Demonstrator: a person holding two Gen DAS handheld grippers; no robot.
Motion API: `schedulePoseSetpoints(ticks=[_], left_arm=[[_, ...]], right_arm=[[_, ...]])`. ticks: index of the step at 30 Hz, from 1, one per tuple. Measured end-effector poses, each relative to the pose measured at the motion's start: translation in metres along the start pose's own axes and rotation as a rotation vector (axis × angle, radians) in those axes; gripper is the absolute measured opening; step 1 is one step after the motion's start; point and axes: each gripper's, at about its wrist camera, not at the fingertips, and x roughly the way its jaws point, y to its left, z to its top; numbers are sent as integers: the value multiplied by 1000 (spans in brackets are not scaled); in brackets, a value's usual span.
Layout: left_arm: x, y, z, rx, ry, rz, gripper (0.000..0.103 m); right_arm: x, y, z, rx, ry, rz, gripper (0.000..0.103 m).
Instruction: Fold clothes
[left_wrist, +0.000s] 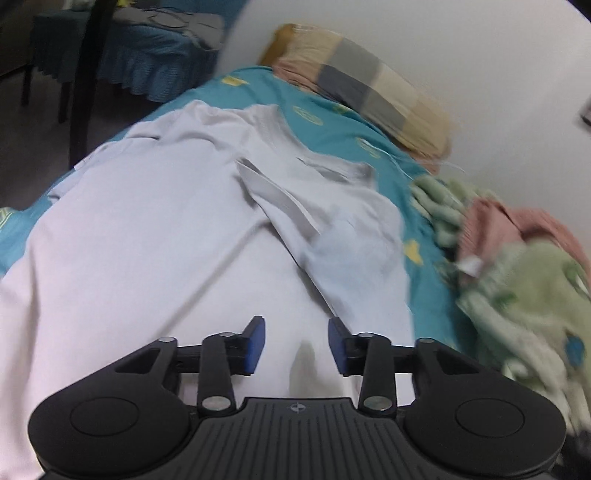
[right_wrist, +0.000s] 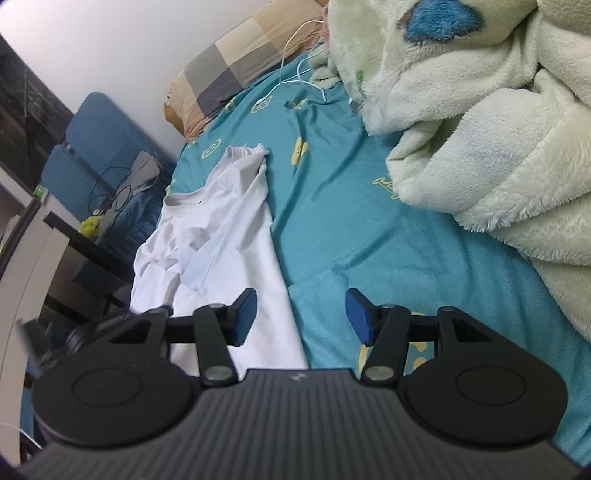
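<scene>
White T-shirt lay spread on the teal bed sheet, beside a pale green fleece blanket. Left hand-held gripper hovered over the shirt, jaws parted, grasping nothing. Right hand-held gripper stood released at the shirt's edge.

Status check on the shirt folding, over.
Left gripper open above the white shirt, nothing held. Right gripper open, empty, over the shirt's edge. Shirt partly folded on teal sheet. Fleece blanket heaped beside it, not touching.
</scene>
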Motion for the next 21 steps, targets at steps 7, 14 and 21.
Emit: schedulePoseSetpoints(ticks=[7, 14, 21], left_arm=[[-55, -43, -89, 20, 192, -200, 57], [-54, -77, -144, 223, 309, -200, 59], [-63, -73, -153, 270, 356, -204, 6]], right_arm=[[-17, 12, -6, -63, 19, 39, 57], [-39, 13, -14, -61, 24, 50, 57], [-27, 5, -14, -41, 57, 10, 57]])
